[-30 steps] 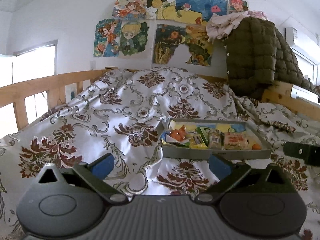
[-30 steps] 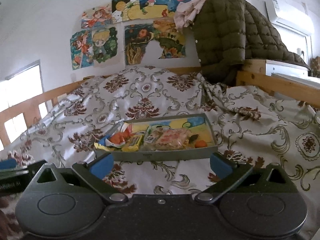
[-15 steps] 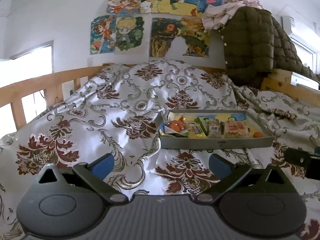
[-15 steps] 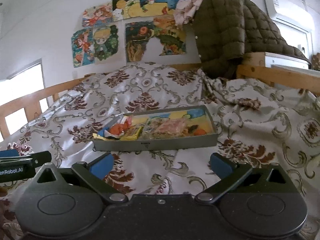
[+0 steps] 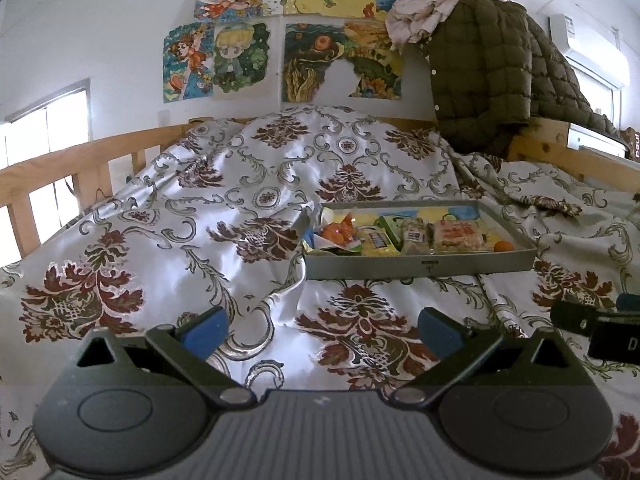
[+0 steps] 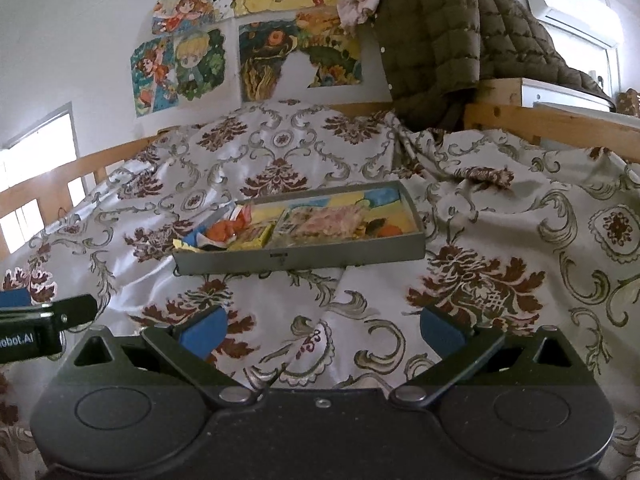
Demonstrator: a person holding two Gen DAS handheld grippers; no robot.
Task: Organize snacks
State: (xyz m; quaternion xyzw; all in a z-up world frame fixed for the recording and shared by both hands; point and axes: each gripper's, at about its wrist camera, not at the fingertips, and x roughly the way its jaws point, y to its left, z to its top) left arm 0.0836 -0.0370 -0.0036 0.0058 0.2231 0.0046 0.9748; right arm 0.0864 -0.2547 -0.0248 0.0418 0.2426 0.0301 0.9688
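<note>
My left tongs (image 5: 322, 328) and right tongs (image 6: 322, 326) both gape wide and empty, low in frame; the shallow grey snack-filled tray (image 6: 300, 258) sits mid-frame on the floral satin bedspread (image 5: 160, 208).

"obot.AI" on left gripper (image 6: 24, 338)

My right tool (image 6: 322, 334) hangs over the bed (image 6: 500, 240), its blue pads (image 6: 202, 330) wide apart with nothing between them. Ahead sits a grey tray (image 6: 300, 258) on the patterned cover, holding packed snacks (image 6: 320, 222) and an orange piece (image 6: 390, 231) at its right end. My left tool (image 6: 44, 316) shows at the left edge. A green jacket (image 6: 440, 40) hangs by the posters (image 6: 180, 68).
</note>
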